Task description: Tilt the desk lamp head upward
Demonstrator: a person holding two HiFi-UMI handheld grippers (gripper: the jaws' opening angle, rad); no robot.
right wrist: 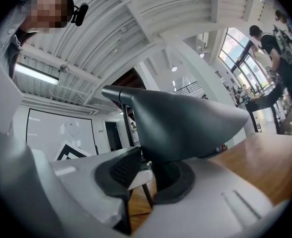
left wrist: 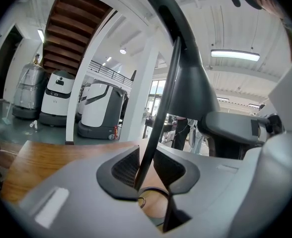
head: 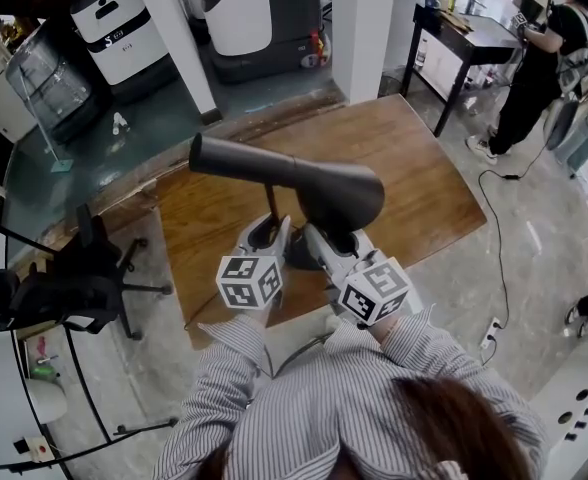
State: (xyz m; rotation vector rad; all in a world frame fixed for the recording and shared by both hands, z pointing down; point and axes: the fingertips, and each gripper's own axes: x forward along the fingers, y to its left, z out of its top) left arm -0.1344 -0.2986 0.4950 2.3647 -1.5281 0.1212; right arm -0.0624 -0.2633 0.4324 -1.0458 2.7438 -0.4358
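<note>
The lamp (head: 274, 168) stood on the table (head: 414, 168) close to its near edge, about midway along; its head (head: 339, 193) lay roughly level, the narrow end toward the far left corner and the wide end to the right. The left tongs (left wrist: 147, 165) stood slightly spread around the thin stem (left wrist: 158, 118), which leaned on one pad with a sliver of gap at the other; the right tongs (right wrist: 148, 175) were pinching the head's underside near its wide end; the two tongs sat just beside each other.
</note>
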